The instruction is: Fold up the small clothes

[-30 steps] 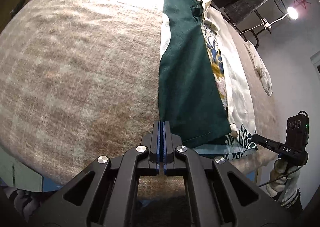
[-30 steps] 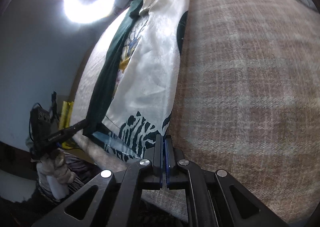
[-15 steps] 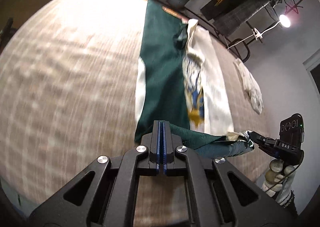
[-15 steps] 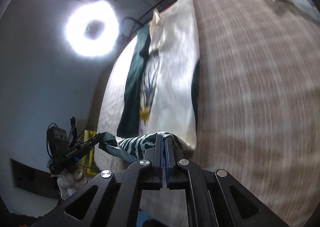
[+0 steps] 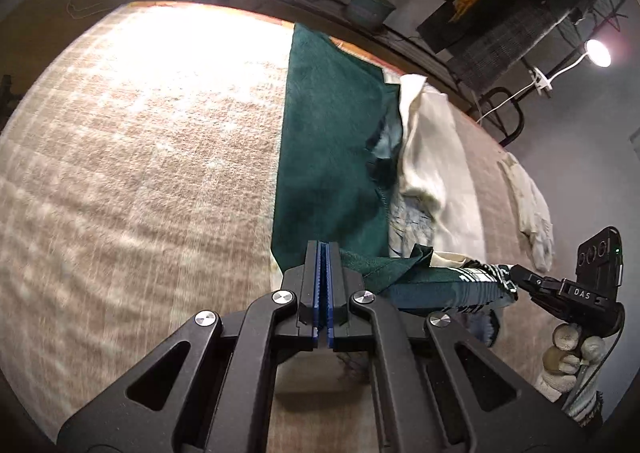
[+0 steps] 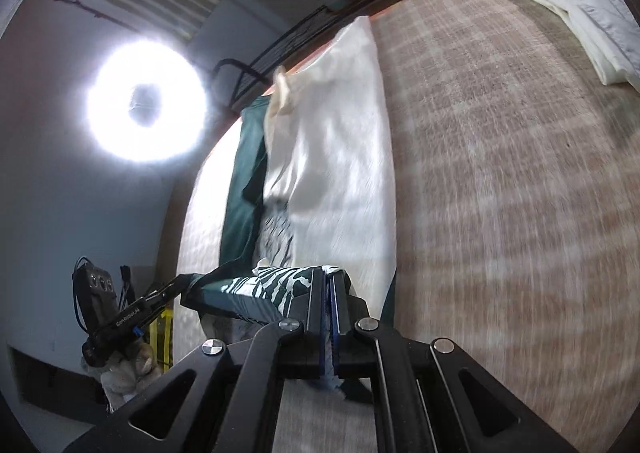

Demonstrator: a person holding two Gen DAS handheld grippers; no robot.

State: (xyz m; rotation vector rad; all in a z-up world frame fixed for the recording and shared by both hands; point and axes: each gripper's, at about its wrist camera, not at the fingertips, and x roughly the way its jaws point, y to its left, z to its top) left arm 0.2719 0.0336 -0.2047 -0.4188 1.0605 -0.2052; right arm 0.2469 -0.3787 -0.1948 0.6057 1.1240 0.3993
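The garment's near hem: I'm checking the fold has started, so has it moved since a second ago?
Yes. The hem, pinched by the left gripper and right gripper, has lifted off the plaid cloth and travelled toward the far edge.

Blurred plaid cover [image 6: 520, 213] (garment's [image 5: 332, 157] print [image 5: 412, 225] illegible)

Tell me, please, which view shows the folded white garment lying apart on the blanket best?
The right wrist view: the white garment sits sharp and well lit at top right. The left wrist view shows it small, dim, near the right edge.
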